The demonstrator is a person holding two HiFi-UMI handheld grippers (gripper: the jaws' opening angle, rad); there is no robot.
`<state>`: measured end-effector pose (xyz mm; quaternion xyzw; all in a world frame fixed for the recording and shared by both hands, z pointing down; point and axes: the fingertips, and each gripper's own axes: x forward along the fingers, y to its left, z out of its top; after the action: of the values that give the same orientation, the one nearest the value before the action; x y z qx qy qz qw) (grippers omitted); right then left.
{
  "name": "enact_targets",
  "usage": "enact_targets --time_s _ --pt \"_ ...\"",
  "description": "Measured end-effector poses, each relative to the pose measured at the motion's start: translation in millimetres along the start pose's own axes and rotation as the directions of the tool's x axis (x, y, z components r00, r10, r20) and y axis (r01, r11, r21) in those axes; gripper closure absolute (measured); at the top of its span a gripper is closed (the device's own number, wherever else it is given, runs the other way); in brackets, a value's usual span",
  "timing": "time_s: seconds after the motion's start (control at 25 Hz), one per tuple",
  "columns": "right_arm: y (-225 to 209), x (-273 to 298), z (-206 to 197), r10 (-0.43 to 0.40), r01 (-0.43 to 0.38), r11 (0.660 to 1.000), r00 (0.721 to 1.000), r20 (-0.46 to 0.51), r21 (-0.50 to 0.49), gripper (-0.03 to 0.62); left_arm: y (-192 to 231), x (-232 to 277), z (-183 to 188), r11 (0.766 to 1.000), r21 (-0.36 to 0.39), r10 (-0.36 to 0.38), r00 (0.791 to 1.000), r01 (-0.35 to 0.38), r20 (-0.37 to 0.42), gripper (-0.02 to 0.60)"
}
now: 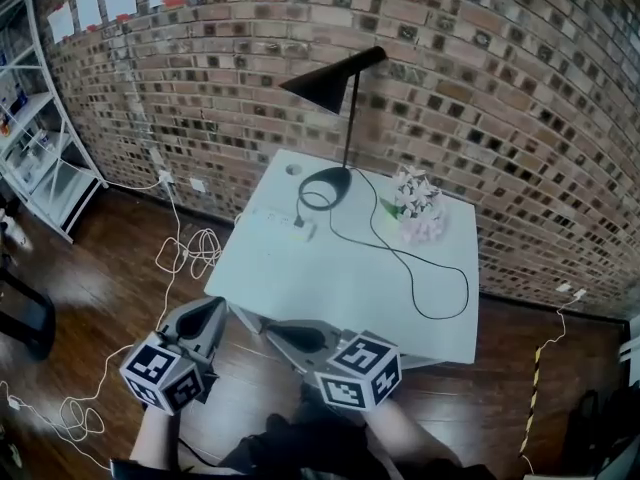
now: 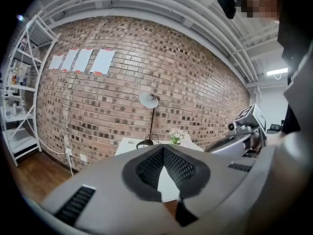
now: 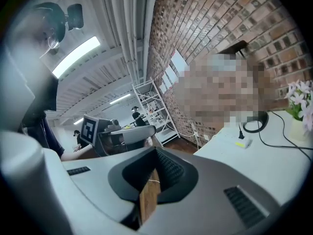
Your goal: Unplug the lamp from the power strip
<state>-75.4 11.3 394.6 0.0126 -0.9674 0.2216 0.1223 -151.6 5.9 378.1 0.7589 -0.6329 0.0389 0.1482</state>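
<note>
Our left gripper [image 1: 210,313] and right gripper [image 1: 275,334], both closed and empty, sit well short of the plug [image 1: 300,221] in the strip [image 1: 270,215] across the table [image 1: 350,298], neither clearly nearer.

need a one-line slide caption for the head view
Left hand-held gripper and right hand-held gripper poised before a white table where the black lamp is plugged into a power strip.

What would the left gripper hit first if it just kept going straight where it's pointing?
Most likely the white table: the left gripper, jaws shut and empty, aims at its near edge. Depth is hard to judge, but nothing else shows in between.
</note>
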Motion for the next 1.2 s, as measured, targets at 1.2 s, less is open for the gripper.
enact_targets --time_s 1.2 --pt "-122 -9 44 0.055 -0.06 0.993 0.997 0.053 0.097 0.603 16 131 28 0.997 0.065 0.035 0.996 -0.03 -0.086 0.58"
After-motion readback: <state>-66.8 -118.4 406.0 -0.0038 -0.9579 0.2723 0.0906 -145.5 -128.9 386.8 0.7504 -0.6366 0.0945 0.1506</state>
